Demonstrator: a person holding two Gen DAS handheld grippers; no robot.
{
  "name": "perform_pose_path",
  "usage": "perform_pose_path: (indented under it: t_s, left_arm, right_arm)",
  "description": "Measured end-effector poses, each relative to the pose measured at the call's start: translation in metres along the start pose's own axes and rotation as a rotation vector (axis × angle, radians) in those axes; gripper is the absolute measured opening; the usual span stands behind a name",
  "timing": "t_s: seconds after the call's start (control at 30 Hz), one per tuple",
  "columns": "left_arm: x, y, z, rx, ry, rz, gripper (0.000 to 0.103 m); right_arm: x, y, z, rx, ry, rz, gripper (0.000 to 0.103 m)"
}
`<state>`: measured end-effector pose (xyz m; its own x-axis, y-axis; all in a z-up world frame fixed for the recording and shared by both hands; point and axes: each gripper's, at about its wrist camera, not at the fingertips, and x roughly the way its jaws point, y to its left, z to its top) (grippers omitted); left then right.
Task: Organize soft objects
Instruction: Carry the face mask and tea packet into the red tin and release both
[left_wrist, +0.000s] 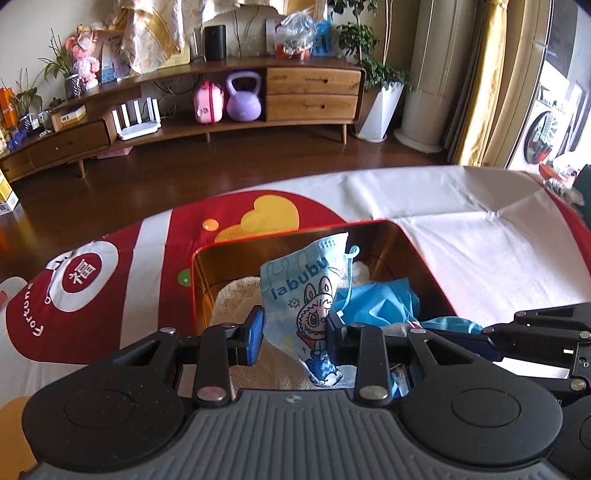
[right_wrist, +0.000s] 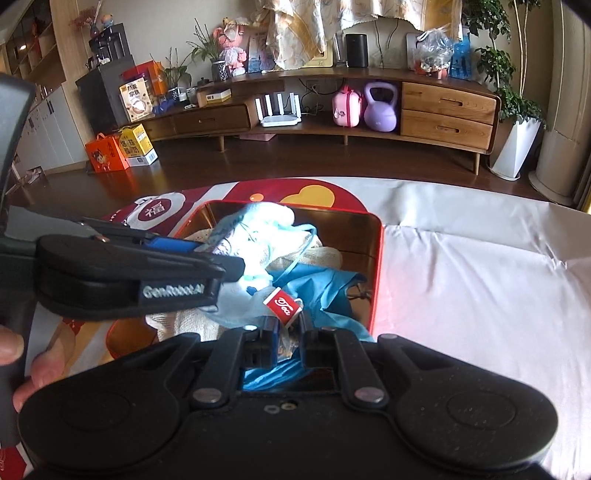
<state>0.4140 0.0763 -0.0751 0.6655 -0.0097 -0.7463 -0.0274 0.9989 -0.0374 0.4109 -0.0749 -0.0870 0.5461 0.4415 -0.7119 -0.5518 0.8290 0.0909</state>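
Your left tool is partly closed, and its two blue pads squeeze a light blue face mask in the middle of the left wrist view. The mask stands up over a red tin box with shiny gold walls inside. The mask says "labubu" and has a cartoon bunny monster on it.

Your right tool is nearly closed at the bottom middle of the right wrist view. It pinches something thin and clear that holds a small red tag with curly white writing. I cannot read that writing for sure.

Inside the box lie a cream knitted cloth and a bright blue cloth. The box sits on the desk, on a white and red cover. The left tool's side reads "GenRobot.AI".
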Motion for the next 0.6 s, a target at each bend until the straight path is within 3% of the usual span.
perform_pose_path:
  t_s: [0.2,0.43,0.6]
  left_arm:
    - [0.017,-0.004,-0.009,0.025,0.057,0.012,0.033]
    - [0.02,0.002,-0.01,-0.014,0.065,-0.001,0.034]
    - [0.011,0.008,-0.009,-0.052,0.052,-0.009,0.043]
  right_arm:
    - [0.012,-0.003,-0.006,0.018,0.019,-0.001,0.011]
    - [0.008,-0.004,-0.006,0.033,0.013,0.004,0.018]
    - [-0.002,-0.005,-0.003,0.054,-0.005,0.017,0.028]
